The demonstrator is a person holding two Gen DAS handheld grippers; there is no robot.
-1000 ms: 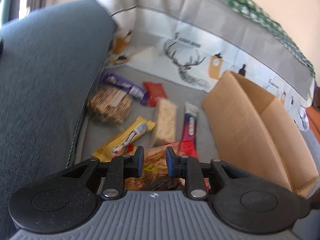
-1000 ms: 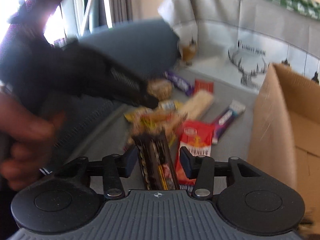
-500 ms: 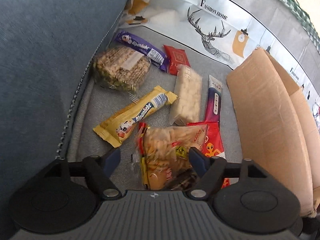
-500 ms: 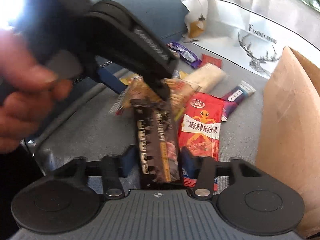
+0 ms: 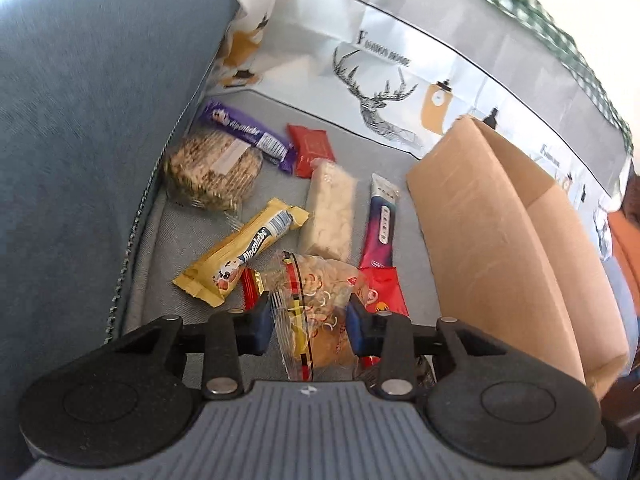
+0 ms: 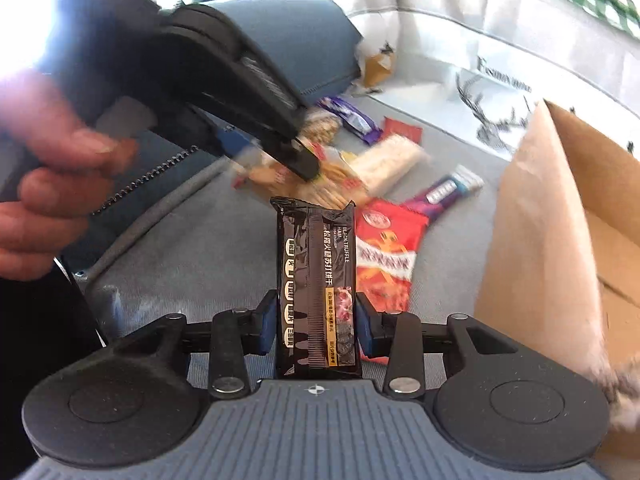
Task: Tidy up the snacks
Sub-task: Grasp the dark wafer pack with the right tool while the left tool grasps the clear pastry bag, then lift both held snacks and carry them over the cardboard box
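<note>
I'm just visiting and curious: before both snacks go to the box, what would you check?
1. Left gripper around the clear biscuit bag: ok, jaws closing on it.
2. Right gripper around the black truffle ham cracker pack: ok, jaws closing.
3. Cardboard box open: ok.
4. Room inside box: cannot tell.
5. Bag lifted clear of the red packet: cannot tell.

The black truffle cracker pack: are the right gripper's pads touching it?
Touching. In the right wrist view the closing right gripper has both blue pads against the black pack's sides.
</note>
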